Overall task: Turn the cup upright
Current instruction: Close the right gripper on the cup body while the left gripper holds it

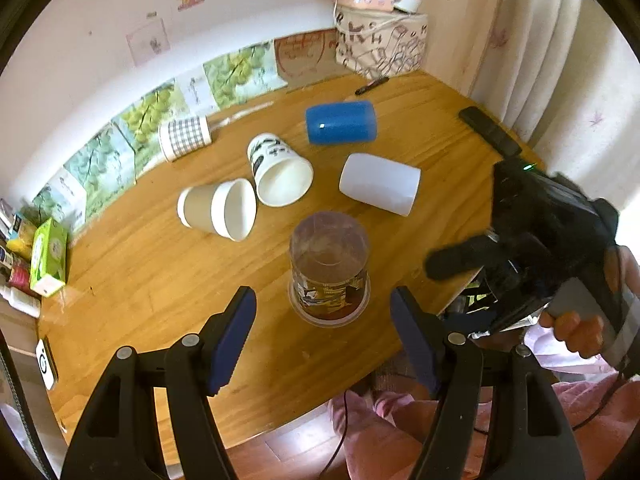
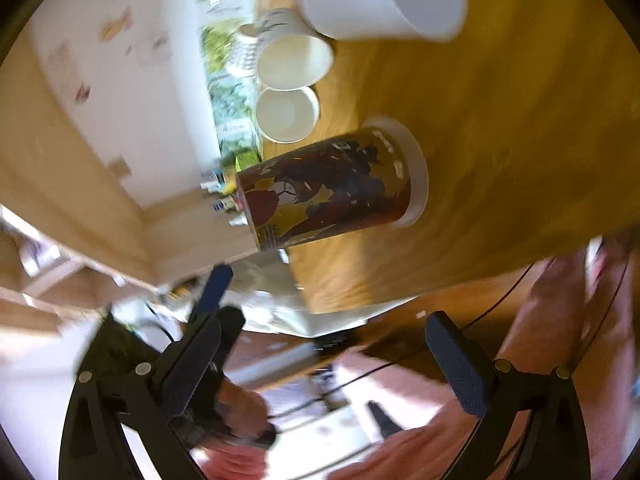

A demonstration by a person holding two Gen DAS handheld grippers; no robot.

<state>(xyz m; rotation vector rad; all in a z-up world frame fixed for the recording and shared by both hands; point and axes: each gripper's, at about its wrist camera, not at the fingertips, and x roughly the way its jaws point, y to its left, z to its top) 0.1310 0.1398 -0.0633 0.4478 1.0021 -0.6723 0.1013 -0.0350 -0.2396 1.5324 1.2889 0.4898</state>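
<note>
A printed clear cup point(image 1: 328, 268) stands upside down, rim on the round wooden table point(image 1: 140, 280). In the right wrist view, which is rolled sideways and blurred, the same cup point(image 2: 332, 188) shows red and yellow artwork. My left gripper point(image 1: 324, 336) is open and empty, just short of the cup, one finger to each side. My right gripper point(image 2: 324, 364) is open and empty, off the table edge; its body point(image 1: 552, 248) shows at the right of the left wrist view.
Several cups lie on their sides behind it: a brown-sleeved paper cup point(image 1: 218, 210), a white printed cup point(image 1: 280, 170), a frosted white cup point(image 1: 380, 184), a blue cup point(image 1: 340, 122), a checked cup point(image 1: 184, 138). A remote point(image 1: 490, 130) and a pen point(image 1: 372, 85) lie further back.
</note>
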